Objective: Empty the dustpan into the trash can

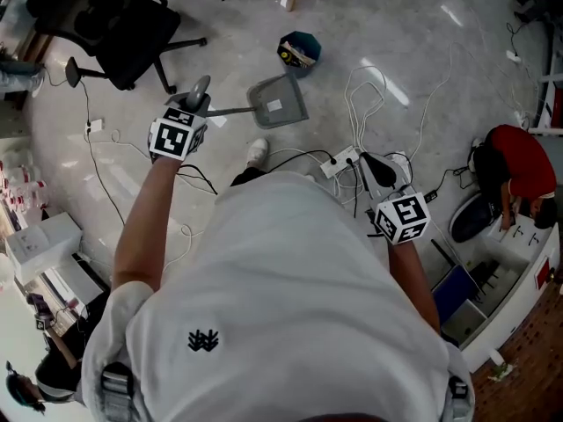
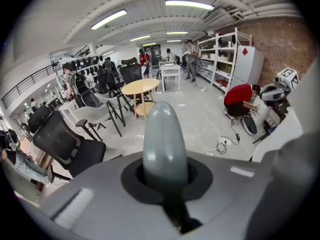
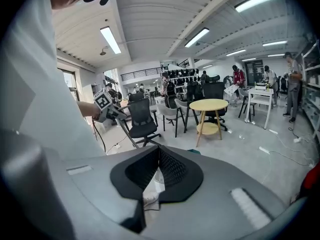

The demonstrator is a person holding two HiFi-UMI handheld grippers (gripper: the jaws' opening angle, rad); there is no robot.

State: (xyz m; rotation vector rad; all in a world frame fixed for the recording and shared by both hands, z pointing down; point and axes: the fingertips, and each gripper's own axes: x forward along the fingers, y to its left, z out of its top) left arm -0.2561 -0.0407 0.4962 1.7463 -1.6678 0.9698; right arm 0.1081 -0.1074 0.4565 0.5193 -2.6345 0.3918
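Looking for open room, I see bare floor (image 1: 440, 42) beyond the trash can (image 1: 310, 42), with a black chair (image 1: 106, 16) off to one side and white cables (image 1: 365, 82) looped on the other. The floor is pale and glossy. My left gripper (image 1: 193, 108) has its fingers clamped on the dustpan (image 1: 277, 101) handle, whose rounded end pokes out between them. The pan sits just short of the can, apart from it, with a white scrap (image 1: 274, 105) inside. The can holds something yellow. My right gripper (image 1: 373, 167) hangs with fingers together, gripping nothing.
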